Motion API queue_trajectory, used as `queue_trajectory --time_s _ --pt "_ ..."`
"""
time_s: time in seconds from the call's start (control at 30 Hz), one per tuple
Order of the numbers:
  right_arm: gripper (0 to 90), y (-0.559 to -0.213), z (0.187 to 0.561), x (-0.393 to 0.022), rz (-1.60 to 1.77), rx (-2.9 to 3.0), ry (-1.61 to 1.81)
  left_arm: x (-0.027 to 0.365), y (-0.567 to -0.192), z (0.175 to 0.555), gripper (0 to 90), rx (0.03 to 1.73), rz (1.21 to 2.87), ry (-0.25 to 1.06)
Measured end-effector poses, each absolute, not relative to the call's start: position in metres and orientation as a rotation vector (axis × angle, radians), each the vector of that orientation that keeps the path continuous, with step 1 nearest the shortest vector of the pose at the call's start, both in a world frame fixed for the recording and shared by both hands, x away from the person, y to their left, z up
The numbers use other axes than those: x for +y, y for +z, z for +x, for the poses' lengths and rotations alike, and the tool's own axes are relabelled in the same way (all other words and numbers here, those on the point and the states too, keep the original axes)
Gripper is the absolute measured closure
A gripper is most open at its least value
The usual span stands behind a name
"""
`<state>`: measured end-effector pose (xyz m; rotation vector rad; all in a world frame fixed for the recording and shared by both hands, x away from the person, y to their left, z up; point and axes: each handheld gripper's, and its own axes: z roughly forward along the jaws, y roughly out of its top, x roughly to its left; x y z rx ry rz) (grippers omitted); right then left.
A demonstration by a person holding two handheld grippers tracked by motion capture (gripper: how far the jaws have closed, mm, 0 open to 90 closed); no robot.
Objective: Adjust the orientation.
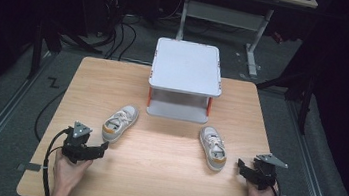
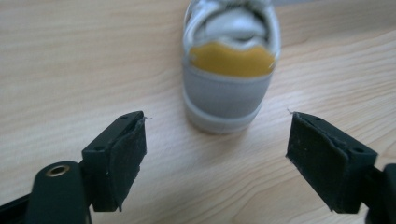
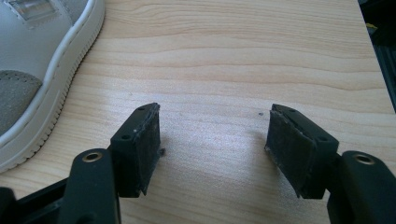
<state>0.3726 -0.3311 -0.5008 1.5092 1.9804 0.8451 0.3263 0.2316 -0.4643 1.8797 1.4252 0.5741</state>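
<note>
Two shoes lay on table: left shoe just ahead of left gripper, right shoe beside right gripper (both sets of jaws apart, empty); grey rack stood behind.

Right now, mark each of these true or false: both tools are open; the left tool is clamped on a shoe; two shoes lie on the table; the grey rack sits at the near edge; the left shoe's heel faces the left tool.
1. Both tools are open. True: left tool and right tool hold nothing.
2. The left tool is clamped on a shoe. False: its jaws stand apart, short of the left shoe.
3. Two shoes lie on the table. True: the left shoe and the right shoe.
4. The grey rack sits at the near edge. False: it stands at the far edge.
5. The left shoe's heel faces the left tool. True.
</note>
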Motion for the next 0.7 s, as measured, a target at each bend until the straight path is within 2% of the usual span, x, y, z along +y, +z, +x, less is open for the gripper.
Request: queue_trajectory --time_s 0.13,0.33,0.7 --pt "34.9 -0.501 0.373 -0.331 1.509 1.981 0.845 0.227 -0.452 0.336 16.4 1.405 1.878 0.534" --pt "34.6 -0.501 0.372 -0.331 1.512 1.982 0.847 0.216 -0.438 0.357 16.6 1.425 1.921 0.524" --pt "34.3 -0.501 0.372 -0.331 1.515 1.982 0.847 0.202 -0.439 0.398 15.6 1.487 2.032 0.453"
